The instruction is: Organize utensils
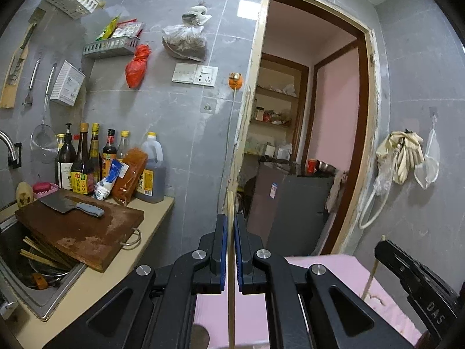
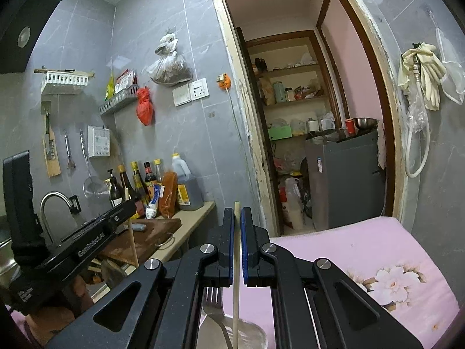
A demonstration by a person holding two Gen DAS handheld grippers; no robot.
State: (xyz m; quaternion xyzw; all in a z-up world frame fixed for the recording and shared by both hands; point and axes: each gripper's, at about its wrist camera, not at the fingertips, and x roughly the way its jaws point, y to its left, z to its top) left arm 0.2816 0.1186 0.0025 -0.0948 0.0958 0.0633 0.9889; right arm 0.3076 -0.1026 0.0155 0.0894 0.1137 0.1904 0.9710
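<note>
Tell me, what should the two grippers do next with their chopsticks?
Probably lower both into the metal cup below. The left gripper holds one chopstick upright, the right gripper another chopstick, jaws shut on each, and a fork already stands in that cup.
</note>
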